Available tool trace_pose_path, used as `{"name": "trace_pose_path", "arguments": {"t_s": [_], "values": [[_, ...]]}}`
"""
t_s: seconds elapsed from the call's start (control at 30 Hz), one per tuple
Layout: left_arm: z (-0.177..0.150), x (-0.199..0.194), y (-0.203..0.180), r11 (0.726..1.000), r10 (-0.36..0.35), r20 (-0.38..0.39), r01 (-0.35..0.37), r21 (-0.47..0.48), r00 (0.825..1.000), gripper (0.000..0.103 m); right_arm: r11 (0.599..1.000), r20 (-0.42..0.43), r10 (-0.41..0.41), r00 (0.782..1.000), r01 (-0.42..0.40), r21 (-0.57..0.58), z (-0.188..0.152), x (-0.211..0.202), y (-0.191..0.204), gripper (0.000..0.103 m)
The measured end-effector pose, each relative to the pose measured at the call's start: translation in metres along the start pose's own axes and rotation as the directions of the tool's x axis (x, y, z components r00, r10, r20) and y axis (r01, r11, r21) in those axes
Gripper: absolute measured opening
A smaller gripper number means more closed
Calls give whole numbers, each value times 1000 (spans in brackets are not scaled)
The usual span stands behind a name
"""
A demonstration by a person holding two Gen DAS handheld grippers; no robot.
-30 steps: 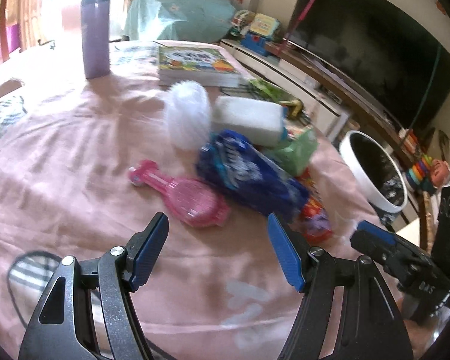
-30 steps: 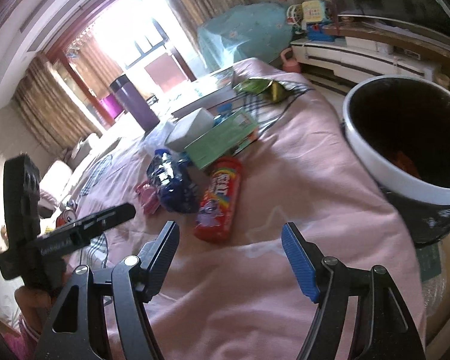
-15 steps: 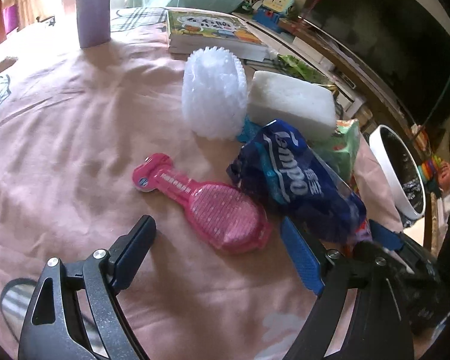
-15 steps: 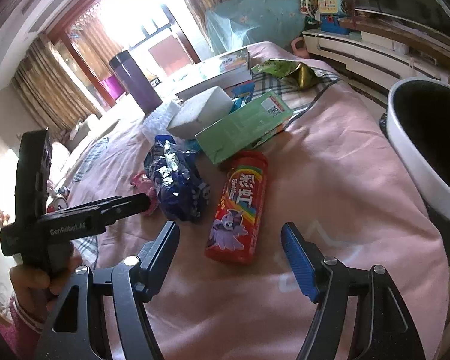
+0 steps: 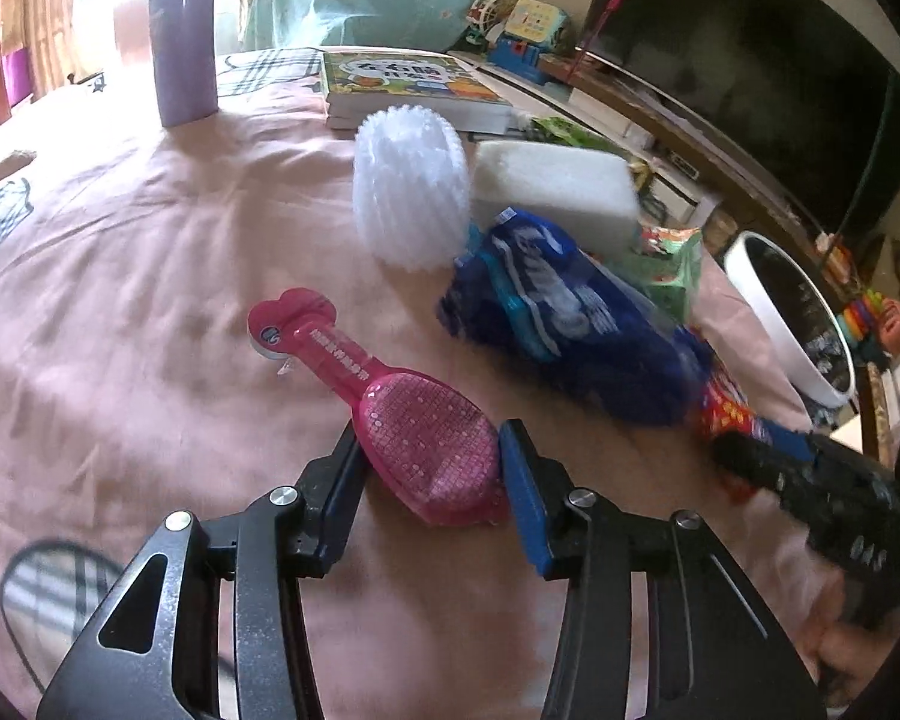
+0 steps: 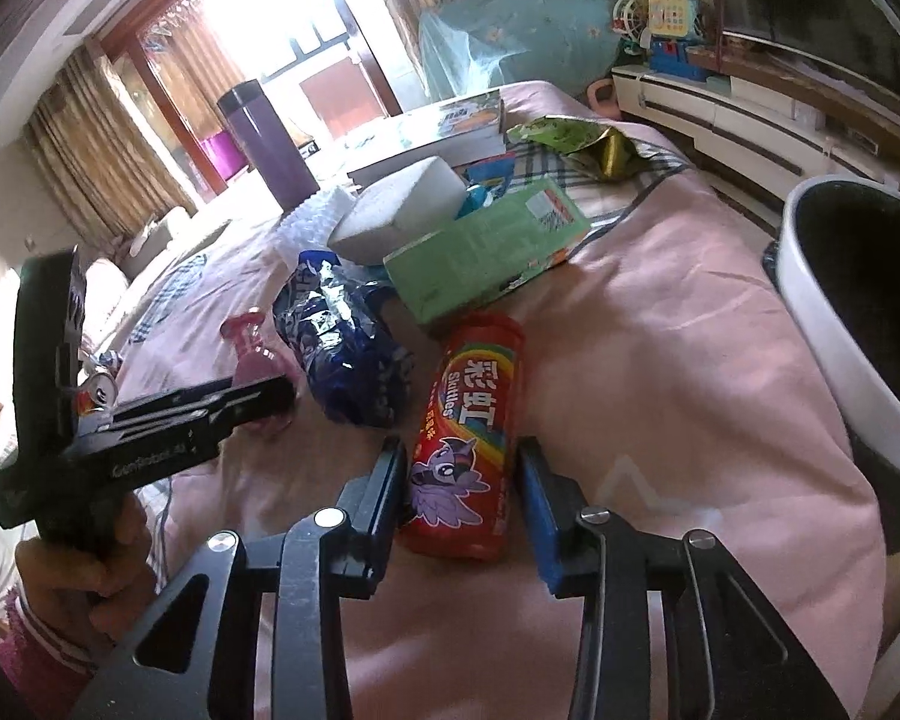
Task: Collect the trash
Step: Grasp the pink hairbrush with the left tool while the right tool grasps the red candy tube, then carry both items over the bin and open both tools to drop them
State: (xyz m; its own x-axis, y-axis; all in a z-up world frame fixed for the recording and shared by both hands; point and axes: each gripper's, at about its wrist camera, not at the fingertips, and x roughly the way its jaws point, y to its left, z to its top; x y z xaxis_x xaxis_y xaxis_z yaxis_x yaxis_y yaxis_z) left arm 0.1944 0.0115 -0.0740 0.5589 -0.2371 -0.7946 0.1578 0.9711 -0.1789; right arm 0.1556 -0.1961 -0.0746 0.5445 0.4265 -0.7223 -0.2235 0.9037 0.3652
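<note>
Skittles can lies lower centre on pink sheet; right gripper jaws, just closing, flank it, contact unclear. Left gripper, also just closing, brackets pink hairbrush head. White bin cut off at right edge; bare sheet between.

Bright window w/ brown curtains; dark TV opp.

Your left wrist camera looked steeply down along its fingers, close over the pink hairbrush. Your right wrist camera faced likewise, close over the red candy tube. Both views shared the blue wrapper and the white bin.
</note>
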Motion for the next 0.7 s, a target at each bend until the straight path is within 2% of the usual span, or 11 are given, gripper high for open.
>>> {"name": "trace_pose_path", "arguments": {"t_s": [0.2, 0.37, 0.4, 0.43, 0.47, 0.7], "values": [[-20, -26, -26, 997, -48, 17, 47, 55, 999, 42, 999, 38, -2, 999, 1, 41, -9, -25, -15, 36], [-24, -42, -56, 988, -106, 28, 102, 115, 994, 36, 997, 67, -10, 998, 5, 74, -16, -45, -28, 35], [-24, -44, -64, 984, -119, 31, 114, 133, 992, 30, 997, 74, -12, 997, 6, 81, -17, -48, -30, 35], [-23, -46, -70, 981, -132, 30, 126, 146, 991, 16, 996, 79, -13, 997, 6, 87, -18, -52, -33, 35], [-22, -46, -76, 978, -145, 24, 139, 155, 989, 13, 996, 85, -16, 996, 8, 91, -18, -55, -34, 35], [-24, -35, -98, 966, -175, -2, 172, 194, 985, 13, 992, 117, -39, 992, 24, 122, -23, -73, -51, 34]]}}
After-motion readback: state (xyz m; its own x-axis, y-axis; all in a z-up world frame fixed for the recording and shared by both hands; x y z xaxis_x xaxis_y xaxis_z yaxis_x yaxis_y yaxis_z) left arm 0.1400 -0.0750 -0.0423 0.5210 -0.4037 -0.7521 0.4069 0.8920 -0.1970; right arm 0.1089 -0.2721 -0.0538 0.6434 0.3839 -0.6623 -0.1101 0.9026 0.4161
